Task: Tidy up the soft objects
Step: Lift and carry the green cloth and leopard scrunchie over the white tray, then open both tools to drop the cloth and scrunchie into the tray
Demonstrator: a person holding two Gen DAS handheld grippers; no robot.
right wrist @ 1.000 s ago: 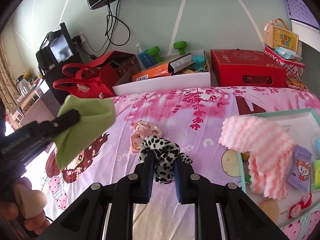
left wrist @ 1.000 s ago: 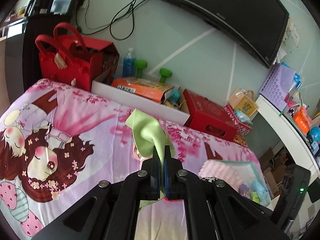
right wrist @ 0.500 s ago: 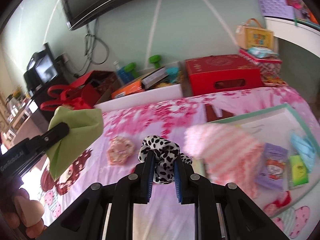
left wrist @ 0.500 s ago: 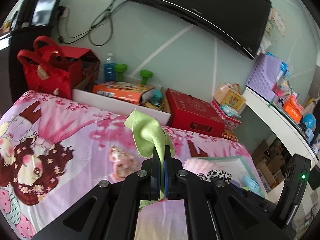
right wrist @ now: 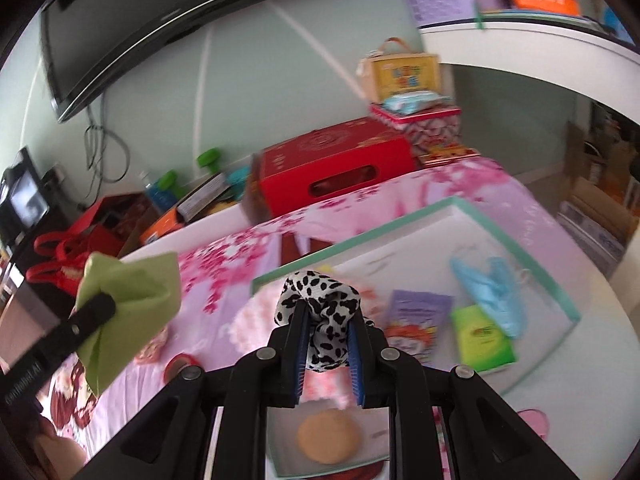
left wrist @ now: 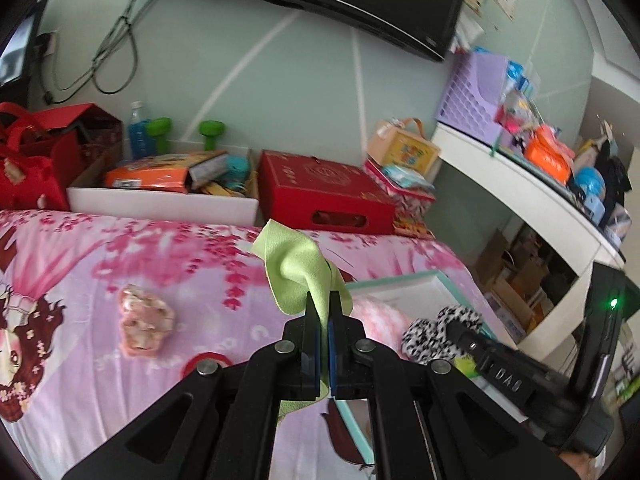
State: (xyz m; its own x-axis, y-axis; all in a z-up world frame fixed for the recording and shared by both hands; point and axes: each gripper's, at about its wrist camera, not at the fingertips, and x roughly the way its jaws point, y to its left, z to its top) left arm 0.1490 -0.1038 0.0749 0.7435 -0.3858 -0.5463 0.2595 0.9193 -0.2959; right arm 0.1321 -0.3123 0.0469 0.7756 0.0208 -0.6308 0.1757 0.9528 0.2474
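my left gripper (left wrist: pixel 324 312) is clenched on a thin lime-green cloth (left wrist: pixel 298 270), pinched at a fold so it hangs clear above the pink cartoon-print bedsheet (left wrist: pixel 80 264). my right gripper (right wrist: pixel 326 320) grasps a black-and-white spotted fabric scrunchie (right wrist: pixel 320 294), held over the white tray with a mint-green rim (right wrist: pixel 516 256), likely where the soft things go. a pink scrunchie (left wrist: pixel 146 318) lies on the sheet.

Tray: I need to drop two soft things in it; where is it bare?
The tray is bare along its far side, behind the blue bag. It's crowded nearer: purple packet, green packet, pink fluffy cloth.
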